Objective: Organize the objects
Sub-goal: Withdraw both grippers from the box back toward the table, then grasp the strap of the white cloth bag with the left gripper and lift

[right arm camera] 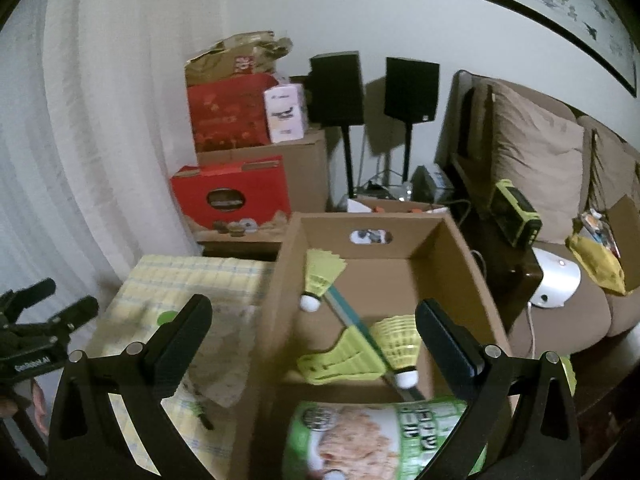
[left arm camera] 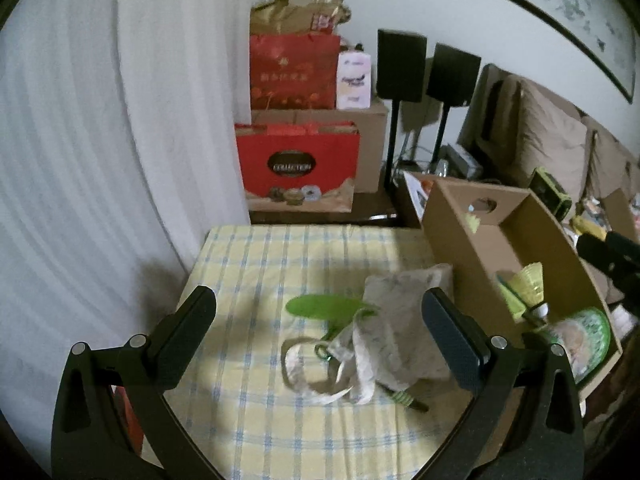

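A pale cloth pouch [left arm camera: 404,312] with loose straps lies on the yellow checked tablecloth [left arm camera: 256,272], over a green paddle-shaped item [left arm camera: 324,306] and a dark-handled tool [left arm camera: 404,398]. My left gripper [left arm camera: 320,348] is open above them, empty. A cardboard box [right arm camera: 400,272] stands to the right. It holds two yellow shuttlecocks [right arm camera: 320,276], a yellow-green plastic piece [right arm camera: 344,360] and a green snack packet [right arm camera: 380,440]. My right gripper [right arm camera: 316,348] is open over the box, empty. The box also shows in the left wrist view [left arm camera: 500,236].
White curtain [left arm camera: 100,140] on the left. Red gift boxes [left arm camera: 298,164] and cardboard boxes are stacked behind the table. Two black speakers [left arm camera: 402,64] on stands, a brown sofa [right arm camera: 560,184] with cushions, a green-black device [right arm camera: 516,212] and a white appliance [right arm camera: 556,284] lie right.
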Tool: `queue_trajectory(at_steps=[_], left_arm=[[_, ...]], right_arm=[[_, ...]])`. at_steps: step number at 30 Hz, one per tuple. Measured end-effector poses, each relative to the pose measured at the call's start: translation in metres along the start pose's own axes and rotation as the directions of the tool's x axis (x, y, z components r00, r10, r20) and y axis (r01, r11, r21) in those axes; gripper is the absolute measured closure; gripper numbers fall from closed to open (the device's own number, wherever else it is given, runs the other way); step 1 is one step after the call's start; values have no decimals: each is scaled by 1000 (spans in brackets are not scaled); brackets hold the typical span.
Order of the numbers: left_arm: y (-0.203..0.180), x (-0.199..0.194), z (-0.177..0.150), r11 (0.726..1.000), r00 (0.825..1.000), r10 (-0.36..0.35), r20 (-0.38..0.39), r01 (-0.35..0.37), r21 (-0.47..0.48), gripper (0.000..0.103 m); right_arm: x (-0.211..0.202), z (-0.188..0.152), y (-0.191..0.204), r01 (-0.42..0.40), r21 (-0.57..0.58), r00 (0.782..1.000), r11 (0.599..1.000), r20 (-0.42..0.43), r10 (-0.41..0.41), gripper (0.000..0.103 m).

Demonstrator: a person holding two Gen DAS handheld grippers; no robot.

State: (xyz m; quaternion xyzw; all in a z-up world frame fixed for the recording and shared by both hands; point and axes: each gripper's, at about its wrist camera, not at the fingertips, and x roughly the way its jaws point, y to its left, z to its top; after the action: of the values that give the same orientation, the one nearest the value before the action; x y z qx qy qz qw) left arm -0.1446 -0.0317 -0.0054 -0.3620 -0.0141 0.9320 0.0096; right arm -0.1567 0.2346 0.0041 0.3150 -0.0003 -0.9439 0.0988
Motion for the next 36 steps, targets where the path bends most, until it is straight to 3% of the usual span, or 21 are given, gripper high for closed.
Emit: queue_trajectory(at_steps=[5,13,20,25,28,30,31,33,35,36], left_arm=[[9,16,-18,999,998,-44,-53,42,-27,0],[-10,50,-38,996,987,-90,-135,88,-24,0],[-31,74,-48,997,985,-66,-161,71,22,1],[-38,94,-54,998,979,-44,-199,54,44,11],[-42,102,-58,998,976,-36,-216,48,50,31],[-43,104,-59,998,974,-43,-224,54,44,53],[-43,104,-59,997,973,-56,-225,65,34,57],[-43,105,-59,996,970,-81,-229,87,15,79],[-45,105,-57,997,971,-56,-232,65,31,97],[-45,104,-57,997,972,-59,-228,67,31,99]], right_arm=[[1,-1,15,-30,-9,1000,1000,-1,30,1],[-1,-1,24,-48,-15,999,999,-5,48,1],[-1,-2,24,-62,3,998,998,-9,62,1],[-1,-1,27,-67,-12,998,998,-13,67,1],[-1,1,30,-71,-24,997,997,-12,71,1],[2,2,32,-84,-21,996,996,-19,83,1],[3,2,31,-90,-17,996,996,-24,90,1],[7,2,32,-96,-13,995,995,-31,95,1],[10,1,33,-94,-14,995,995,-40,93,1],[11,0,34,-94,-15,995,995,-43,93,1]])
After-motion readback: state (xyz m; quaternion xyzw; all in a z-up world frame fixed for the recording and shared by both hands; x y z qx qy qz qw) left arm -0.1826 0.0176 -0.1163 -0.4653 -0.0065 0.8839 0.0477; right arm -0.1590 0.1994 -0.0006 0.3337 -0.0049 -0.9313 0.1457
